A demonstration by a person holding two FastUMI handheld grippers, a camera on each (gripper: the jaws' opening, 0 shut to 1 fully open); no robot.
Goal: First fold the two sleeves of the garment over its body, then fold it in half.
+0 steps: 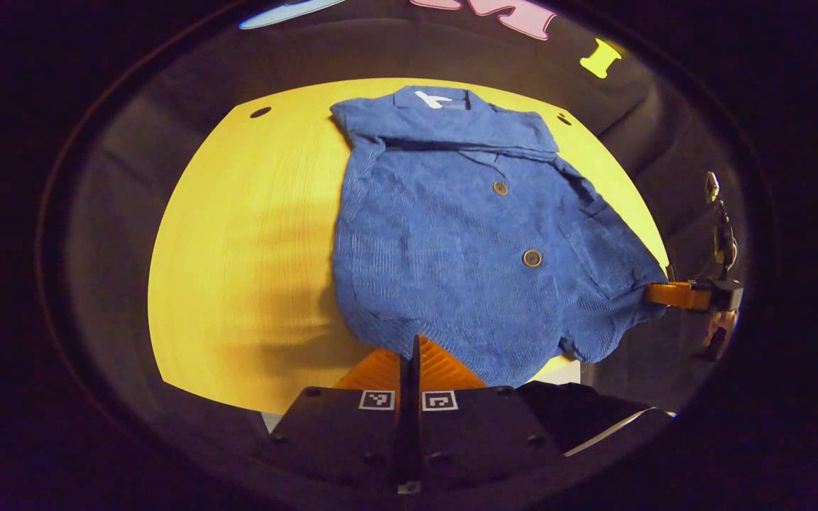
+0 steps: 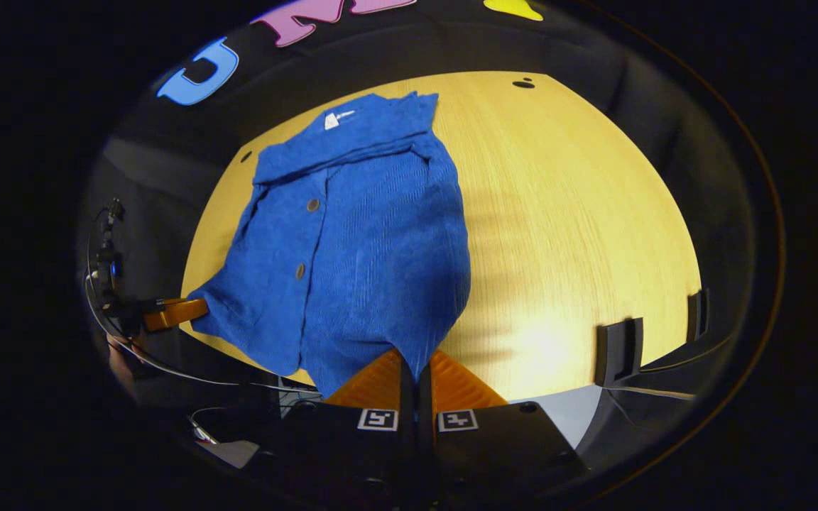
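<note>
We see a blue buttoned garment [image 1: 466,234] lying on the yellow wooden surface [image 1: 253,248], sleeves folded across its chest. Our left tongs [image 1: 410,355] and right tongs [image 2: 410,369] each pinch its near hem, one at each corner, fingers pressed together on the cloth.

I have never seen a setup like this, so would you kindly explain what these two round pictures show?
A person holds a two-finger gripper in each hand, and each carries a fisheye camera looking along its own fingers. The left gripper sits at the bottom of the left gripper view; the right gripper at the bottom of the right gripper view. A blue jacket lies on a yellow table, sleeves already folded across its top. Both grippers are closed on its near hem, one at each corner.
</note>
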